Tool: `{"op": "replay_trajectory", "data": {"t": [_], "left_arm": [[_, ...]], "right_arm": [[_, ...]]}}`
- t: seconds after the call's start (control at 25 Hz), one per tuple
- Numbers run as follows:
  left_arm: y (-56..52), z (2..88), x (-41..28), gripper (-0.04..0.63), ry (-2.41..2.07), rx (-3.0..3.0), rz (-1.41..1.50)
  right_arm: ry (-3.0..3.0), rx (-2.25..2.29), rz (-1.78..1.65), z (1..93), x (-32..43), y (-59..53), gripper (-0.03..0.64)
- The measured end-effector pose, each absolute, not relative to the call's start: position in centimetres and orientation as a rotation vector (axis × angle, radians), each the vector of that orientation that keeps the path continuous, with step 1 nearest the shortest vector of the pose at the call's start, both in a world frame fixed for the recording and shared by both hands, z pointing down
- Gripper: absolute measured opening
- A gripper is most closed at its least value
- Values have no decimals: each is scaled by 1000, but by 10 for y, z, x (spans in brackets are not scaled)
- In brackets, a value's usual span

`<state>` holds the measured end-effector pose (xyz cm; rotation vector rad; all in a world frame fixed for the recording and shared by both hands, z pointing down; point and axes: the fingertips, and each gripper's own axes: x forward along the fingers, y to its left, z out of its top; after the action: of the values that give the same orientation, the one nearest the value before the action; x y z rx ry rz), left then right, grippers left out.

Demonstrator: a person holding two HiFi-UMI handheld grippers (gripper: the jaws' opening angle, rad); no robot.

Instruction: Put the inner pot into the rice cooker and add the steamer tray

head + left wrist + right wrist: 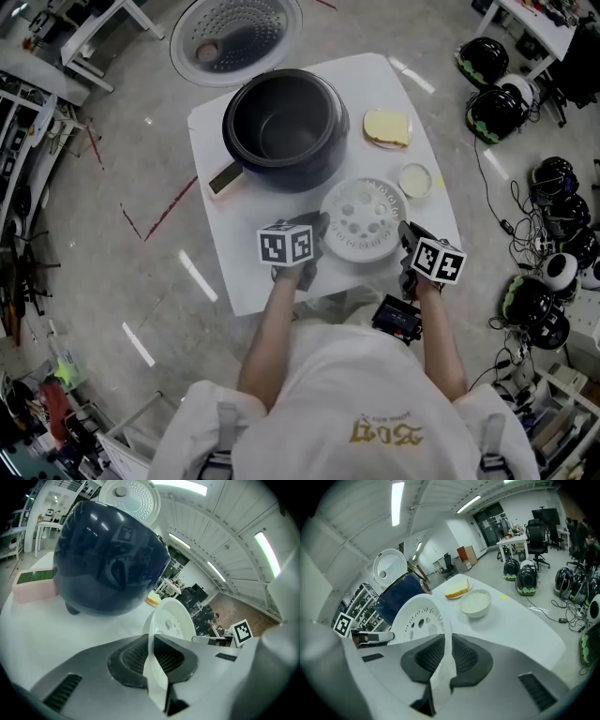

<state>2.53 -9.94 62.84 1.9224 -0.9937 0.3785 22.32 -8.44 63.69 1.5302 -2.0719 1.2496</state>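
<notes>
I have the left gripper (pixel 316 229) clamped on the near-left rim of the white steamer tray (pixel 362 219) and the right gripper (pixel 405 238) clamped on the rim opposite. Each gripper view shows the thin plastic edge squeezed between the ribbed pads. I hold it at two opposite points so the wide, perforated disc stays level and cannot pivot out of a single pinch. The tray sits at the near side of the worktop (pixel 246 255), just in front of the rice cooker (pixel 286 127). Whether it is clear of the surface I cannot tell. The cooker's lid (pixel 234 37) is swung back and the dark inner pot (pixel 279 133) seems to be seated already, so I judge the opening ready for the tray.
</notes>
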Motion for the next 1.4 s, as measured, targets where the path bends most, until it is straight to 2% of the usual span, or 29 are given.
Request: {"op": "replay_trajectory", "data": {"t": [0.48, 1.4], "left_arm": [[-105, 588, 26, 54, -997, 2001, 335], [-94, 504, -29, 55, -1099, 2108, 170]], "right_arm": [[-2149, 1617, 1268, 596, 226, -89, 55], [-2398, 1563, 1136, 502, 169, -88, 52]]}}
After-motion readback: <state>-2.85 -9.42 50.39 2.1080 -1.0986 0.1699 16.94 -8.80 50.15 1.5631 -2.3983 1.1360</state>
